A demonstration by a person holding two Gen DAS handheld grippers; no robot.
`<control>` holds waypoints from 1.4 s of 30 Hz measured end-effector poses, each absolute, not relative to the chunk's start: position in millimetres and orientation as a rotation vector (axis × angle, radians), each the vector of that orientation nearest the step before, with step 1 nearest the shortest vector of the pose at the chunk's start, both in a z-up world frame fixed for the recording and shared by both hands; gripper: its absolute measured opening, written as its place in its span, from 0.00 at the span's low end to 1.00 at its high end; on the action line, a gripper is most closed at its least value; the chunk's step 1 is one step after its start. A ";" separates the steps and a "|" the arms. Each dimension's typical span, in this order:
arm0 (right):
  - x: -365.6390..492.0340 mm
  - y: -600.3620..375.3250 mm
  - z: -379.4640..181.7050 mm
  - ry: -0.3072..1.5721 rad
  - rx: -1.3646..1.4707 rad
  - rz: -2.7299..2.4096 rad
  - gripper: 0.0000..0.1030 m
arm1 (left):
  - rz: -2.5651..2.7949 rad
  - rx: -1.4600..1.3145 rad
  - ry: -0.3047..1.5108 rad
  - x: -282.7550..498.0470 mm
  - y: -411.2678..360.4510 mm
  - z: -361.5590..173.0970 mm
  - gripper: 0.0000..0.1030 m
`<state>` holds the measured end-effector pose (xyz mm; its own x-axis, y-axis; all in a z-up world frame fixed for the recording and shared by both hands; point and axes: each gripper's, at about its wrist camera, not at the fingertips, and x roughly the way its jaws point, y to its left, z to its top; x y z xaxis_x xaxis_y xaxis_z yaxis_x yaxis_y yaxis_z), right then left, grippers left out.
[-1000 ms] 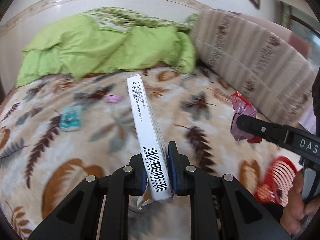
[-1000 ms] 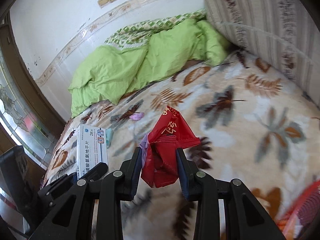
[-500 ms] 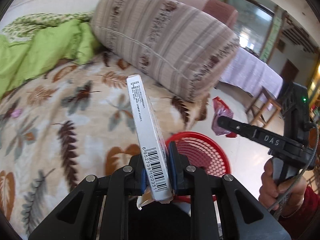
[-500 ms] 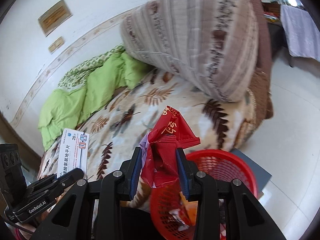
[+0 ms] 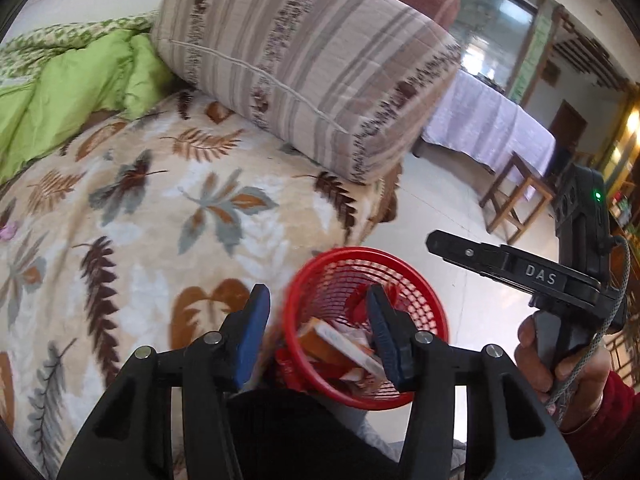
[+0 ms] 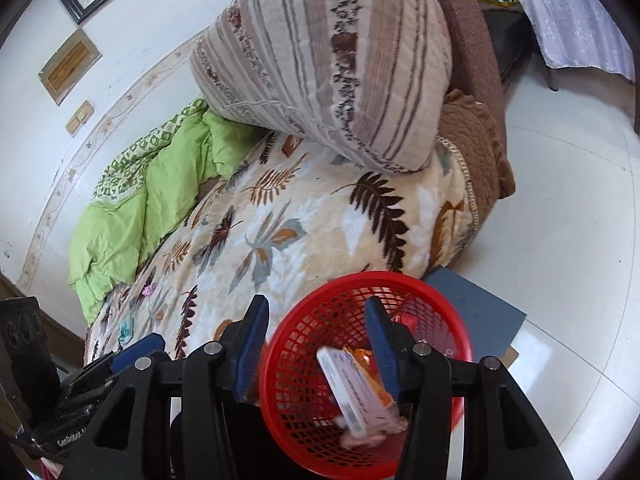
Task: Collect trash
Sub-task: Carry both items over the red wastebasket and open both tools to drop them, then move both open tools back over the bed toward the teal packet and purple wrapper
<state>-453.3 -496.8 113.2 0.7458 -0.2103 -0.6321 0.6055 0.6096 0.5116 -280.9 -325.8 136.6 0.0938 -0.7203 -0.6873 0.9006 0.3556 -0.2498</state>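
Note:
A red mesh basket [image 5: 420,300] [image 6: 304,344] stands on the floor beside the bed, holding a white box [image 6: 352,388] [image 5: 348,348], a red wrapper [image 6: 412,322] and other trash. My left gripper [image 5: 318,334] is open and empty above the basket's near rim. My right gripper [image 6: 316,340] is open and empty above the basket; it also shows in the left wrist view [image 5: 472,252]. A small purple scrap [image 6: 149,289] [image 5: 6,233] and a teal packet [image 6: 125,326] lie on the leaf-print blanket [image 5: 160,216] [image 6: 304,216].
A striped bolster pillow [image 5: 304,60] [image 6: 332,52] and a green quilt [image 5: 72,80] [image 6: 140,200] lie on the bed. A grey board [image 6: 476,312] lies on the white tile floor [image 6: 560,240] under the basket. A wooden stool [image 5: 516,196] and a cloth-covered table [image 5: 488,128] stand beyond.
Both grippers have opened over the basket. The white box has dropped from the left gripper and the red wrapper from the right; both now lie in the basket.

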 end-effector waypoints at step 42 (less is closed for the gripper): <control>-82.3 -314.0 75.0 0.830 0.521 0.027 0.54 | -0.207 0.071 0.969 125.4 -96.7 16.9 0.47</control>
